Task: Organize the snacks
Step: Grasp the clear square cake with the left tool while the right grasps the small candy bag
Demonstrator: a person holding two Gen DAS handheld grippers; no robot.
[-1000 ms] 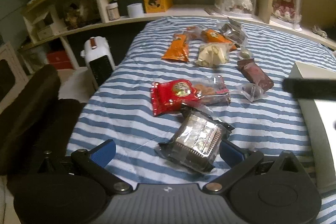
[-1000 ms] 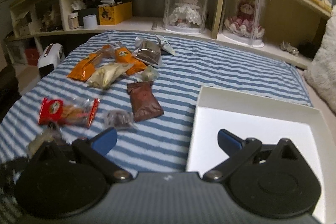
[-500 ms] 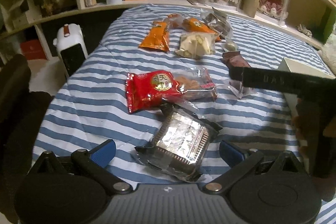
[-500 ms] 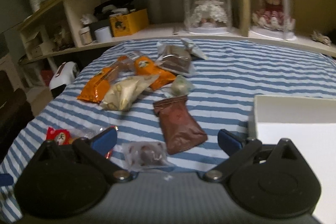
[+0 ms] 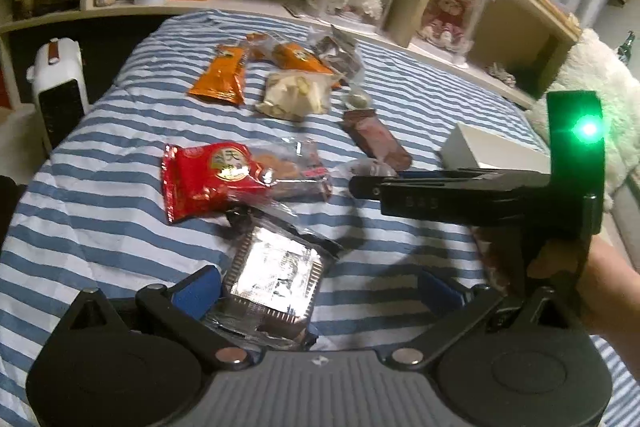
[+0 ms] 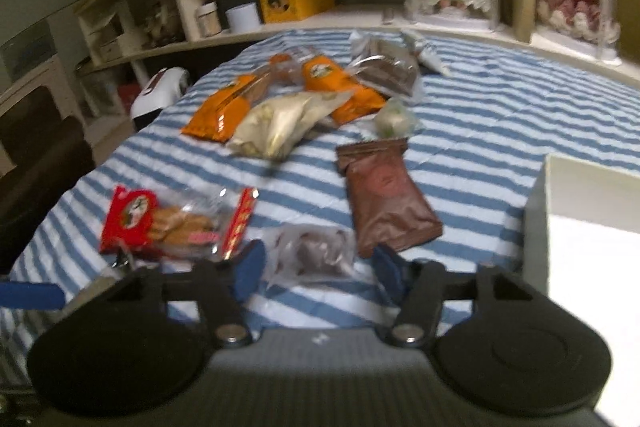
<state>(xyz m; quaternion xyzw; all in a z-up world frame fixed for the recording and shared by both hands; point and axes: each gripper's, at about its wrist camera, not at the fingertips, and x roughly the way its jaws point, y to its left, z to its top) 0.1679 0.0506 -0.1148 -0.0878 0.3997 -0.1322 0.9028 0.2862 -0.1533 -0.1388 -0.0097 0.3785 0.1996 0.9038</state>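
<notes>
Snack packets lie scattered on a blue-striped bed. My left gripper is open around a silver-and-dark cake packet; its left pad sits beside the packet's edge and the right pad stands well apart. My right gripper is low over a small clear packet with a dark snack. Its jaws are closing with that packet between them, and the pads are not pressing on it. In the left wrist view the right gripper reaches in from the right, held by a hand.
A red biscuit packet, a brown pouch, orange packets and a pale bag lie further up the bed. A white box stands at the right. A white heater and shelves flank the bed.
The right gripper moved left and down over the small clear packet and its jaws narrowed. The left gripper turned, and the silver packet now lies nearer its left finger.
</notes>
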